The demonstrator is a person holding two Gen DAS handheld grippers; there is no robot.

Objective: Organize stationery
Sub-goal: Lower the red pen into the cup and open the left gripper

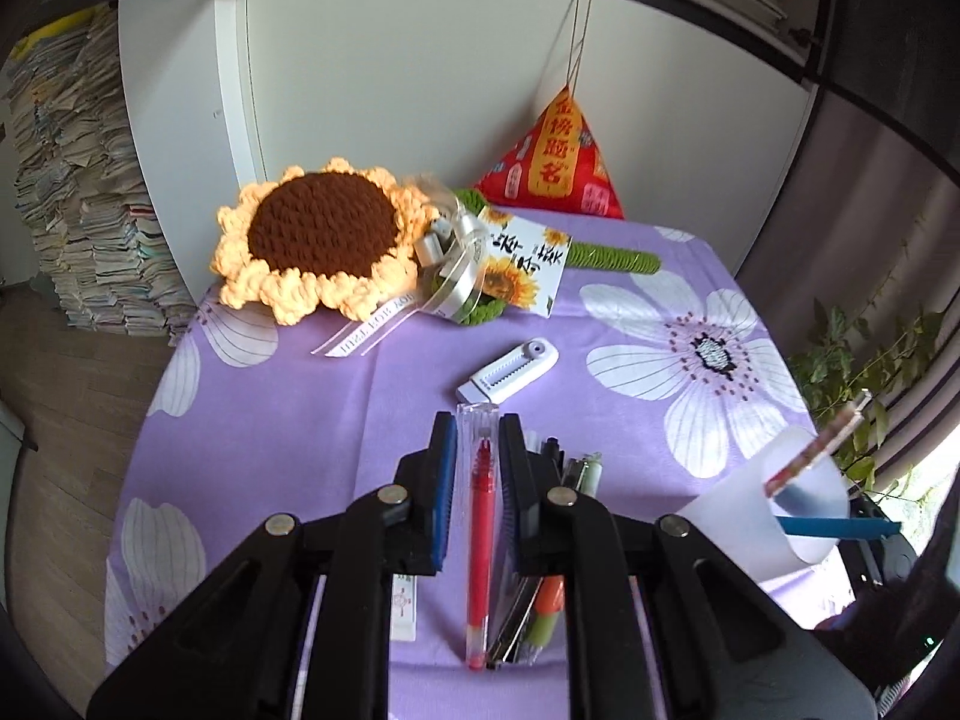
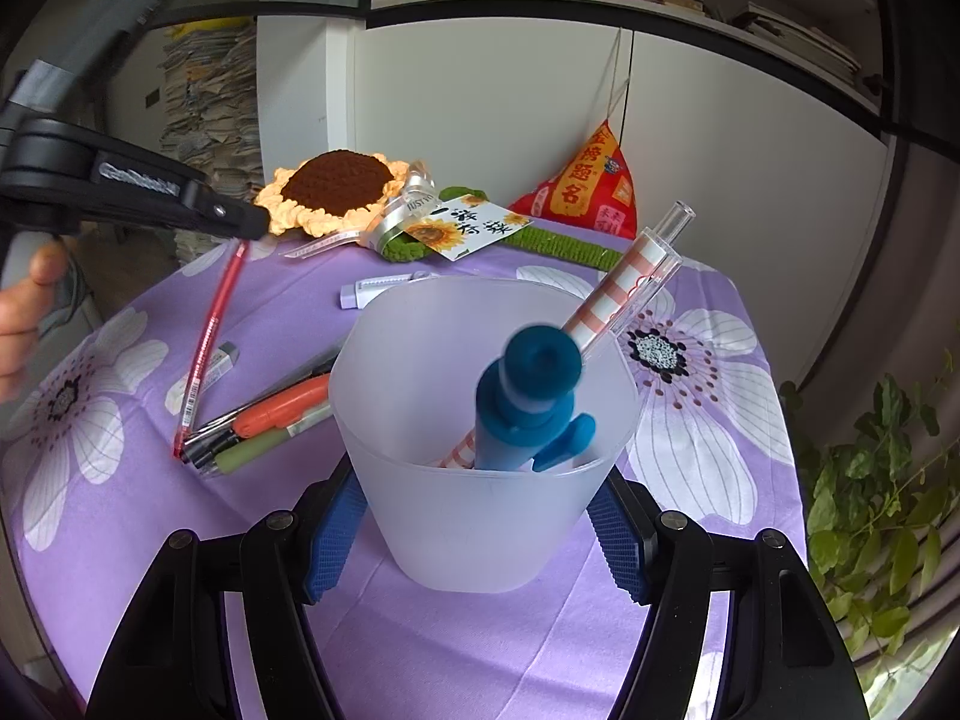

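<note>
My left gripper (image 1: 478, 423) is shut on a clear pen with a red refill (image 1: 480, 528), which hangs lifted above the purple flowered tablecloth (image 1: 360, 390). In the right wrist view the red pen (image 2: 210, 336) slants down from the left gripper (image 2: 255, 222) over a cluster of pens (image 2: 264, 420) lying on the cloth. My right gripper (image 2: 480, 504) is shut on a frosted plastic cup (image 2: 480, 510), tilted toward the camera. Inside it stand a blue pen (image 2: 522, 414) and a checked clear pen (image 2: 624, 282). The cup (image 1: 774, 516) also shows at the right in the left wrist view.
A white correction tape (image 1: 509, 371) lies mid-table, and a small eraser (image 2: 219, 360) sits beside the pens. A crocheted sunflower (image 1: 324, 234) with a card and a red pouch (image 1: 564, 162) fill the back. A plant (image 2: 876, 510) stands right; paper stacks (image 1: 78, 198) stand left.
</note>
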